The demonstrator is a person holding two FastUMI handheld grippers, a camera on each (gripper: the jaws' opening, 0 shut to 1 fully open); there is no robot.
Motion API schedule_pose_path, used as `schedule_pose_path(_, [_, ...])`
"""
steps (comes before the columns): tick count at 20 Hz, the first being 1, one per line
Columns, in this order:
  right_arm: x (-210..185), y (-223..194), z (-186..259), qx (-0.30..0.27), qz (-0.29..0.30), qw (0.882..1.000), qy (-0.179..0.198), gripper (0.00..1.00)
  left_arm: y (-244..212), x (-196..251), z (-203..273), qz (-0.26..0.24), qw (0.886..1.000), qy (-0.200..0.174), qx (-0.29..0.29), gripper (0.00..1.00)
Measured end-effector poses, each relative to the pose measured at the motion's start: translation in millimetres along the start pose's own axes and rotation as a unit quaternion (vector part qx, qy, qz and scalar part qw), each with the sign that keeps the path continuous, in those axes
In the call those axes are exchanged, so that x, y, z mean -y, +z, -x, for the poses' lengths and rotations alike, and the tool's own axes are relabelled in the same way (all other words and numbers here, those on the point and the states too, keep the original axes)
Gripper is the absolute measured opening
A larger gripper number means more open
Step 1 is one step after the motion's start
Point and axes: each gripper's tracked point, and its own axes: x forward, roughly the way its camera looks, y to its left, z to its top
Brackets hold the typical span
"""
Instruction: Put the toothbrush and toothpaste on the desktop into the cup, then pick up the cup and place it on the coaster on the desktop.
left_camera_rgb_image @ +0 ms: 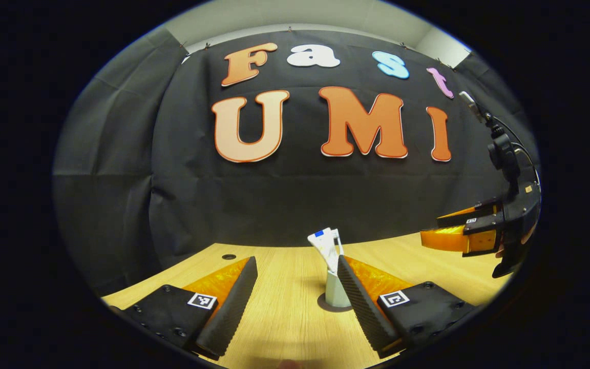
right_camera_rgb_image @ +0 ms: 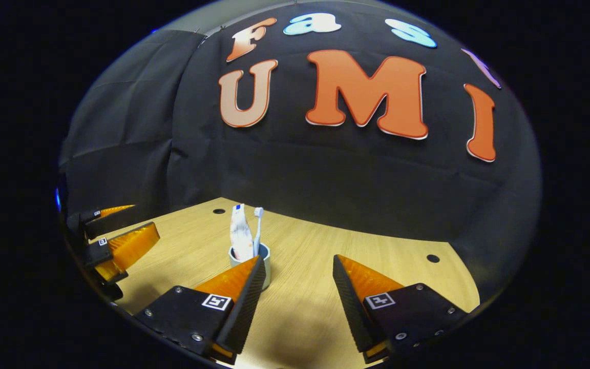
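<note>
Left gripper view: the left hand-held gripper [left_camera_rgb_image: 295, 302] is spread wide and holds nothing. The cup [left_camera_rgb_image: 337, 293] stands on the counter [left_camera_rgb_image: 285, 318] just ahead, partly behind its right finger, on a dark coaster [left_camera_rgb_image: 321, 302], so the placing appears done. The toothpaste [left_camera_rgb_image: 325, 246] rises from the cup.

Right gripper view: the right hand-held gripper [right_camera_rgb_image: 297, 294] is likewise open and empty. The cup [right_camera_rgb_image: 265, 256] stands ahead, behind its left finger, holding toothpaste [right_camera_rgb_image: 240, 233] and toothbrush [right_camera_rgb_image: 257, 228] upright.
</note>
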Motion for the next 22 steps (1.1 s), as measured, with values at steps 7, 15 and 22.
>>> schedule_pose_path(7, [47, -1, 36, 0.054, 0.009, 0.997, -0.056, 0.83, 31, 34, 7, -0.012, 0.999, -0.025, 0.028, 1.00])
schedule_pose_path(15, [73, 0, 67, 0.102, 0.020, 0.990, -0.092, 0.84, 51, 57, 10, -0.007, 0.998, -0.032, 0.054, 1.00])
schedule_pose_path(22, [92, -9, 75, 0.107, 0.003, 0.988, -0.111, 0.84, 44, 65, 12, -0.008, 0.998, -0.026, 0.059, 1.00])
